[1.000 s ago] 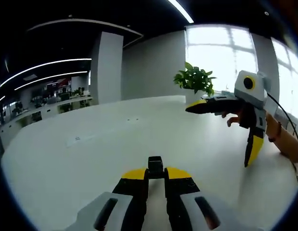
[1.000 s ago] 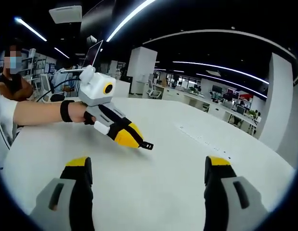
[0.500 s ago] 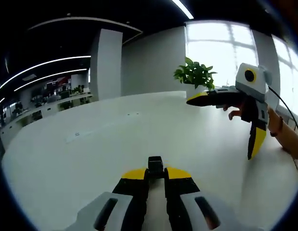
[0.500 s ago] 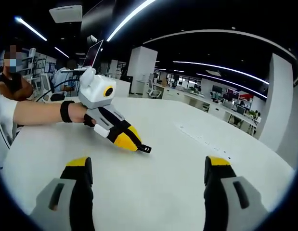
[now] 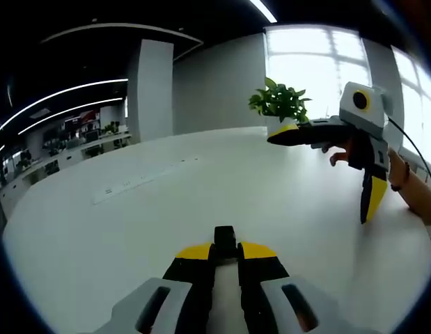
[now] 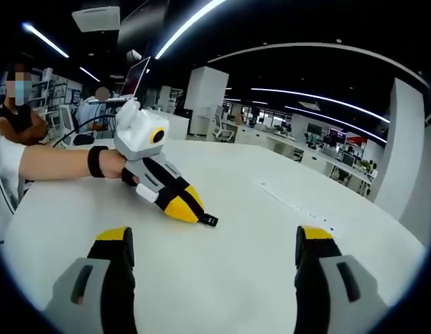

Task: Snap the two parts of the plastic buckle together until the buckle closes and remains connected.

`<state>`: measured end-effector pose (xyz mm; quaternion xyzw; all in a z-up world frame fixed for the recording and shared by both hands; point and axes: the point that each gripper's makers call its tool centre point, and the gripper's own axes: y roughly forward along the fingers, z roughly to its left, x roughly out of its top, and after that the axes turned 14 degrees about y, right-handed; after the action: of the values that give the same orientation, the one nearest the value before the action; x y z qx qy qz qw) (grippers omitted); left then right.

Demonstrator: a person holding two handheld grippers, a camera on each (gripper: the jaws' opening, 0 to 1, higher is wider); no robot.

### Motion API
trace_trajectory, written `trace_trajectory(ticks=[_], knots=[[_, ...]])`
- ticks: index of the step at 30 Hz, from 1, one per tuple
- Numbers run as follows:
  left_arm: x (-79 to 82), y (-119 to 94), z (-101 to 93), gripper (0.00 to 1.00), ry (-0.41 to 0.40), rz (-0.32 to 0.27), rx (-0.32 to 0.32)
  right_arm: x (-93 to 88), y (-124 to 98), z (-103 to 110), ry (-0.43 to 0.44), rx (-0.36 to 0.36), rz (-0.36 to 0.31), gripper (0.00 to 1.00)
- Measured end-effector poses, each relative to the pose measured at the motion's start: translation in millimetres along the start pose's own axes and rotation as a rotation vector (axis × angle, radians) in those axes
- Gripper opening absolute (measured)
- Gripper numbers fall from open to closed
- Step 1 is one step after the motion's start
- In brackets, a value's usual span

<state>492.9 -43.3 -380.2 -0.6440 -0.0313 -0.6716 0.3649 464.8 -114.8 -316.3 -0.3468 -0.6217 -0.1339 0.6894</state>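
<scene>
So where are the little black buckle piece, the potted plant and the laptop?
Black buckle piece (image 5: 225, 239): left gripper view, its exposed end.
Potted plant (image 5: 278, 101): left gripper view, its leaves.
Laptop (image 6: 134, 76): right gripper view, its raised screen.

I see a wide white table (image 5: 131, 229) under me. At one o'clock in my left gripper view a leafy green plant (image 5: 279, 103) stands at the table's far edge, before a bright window (image 5: 319, 69). A white pillar (image 5: 150, 90) rises at eleven o'clock. In my right gripper view an open laptop (image 6: 134, 76) sits at eleven o'clock, with rows of desks (image 6: 299, 149) at two o'clock and long ceiling lights (image 6: 194, 24) overhead.
</scene>
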Motion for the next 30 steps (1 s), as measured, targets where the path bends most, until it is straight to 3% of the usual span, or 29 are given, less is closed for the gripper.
trace_trajectory(ticks=[13, 30], knots=[[-1.9, -1.8, 2.7, 0.11, -0.022, -0.007, -0.009, 0.0, 1.2, -1.4, 0.0, 0.001, 0.004, 0.97], [-1.7, -2.9, -2.0, 0.12, 0.013, -0.023, -0.028, 0.2, -0.3, 1.3, 0.0, 0.002, -0.001, 0.97]])
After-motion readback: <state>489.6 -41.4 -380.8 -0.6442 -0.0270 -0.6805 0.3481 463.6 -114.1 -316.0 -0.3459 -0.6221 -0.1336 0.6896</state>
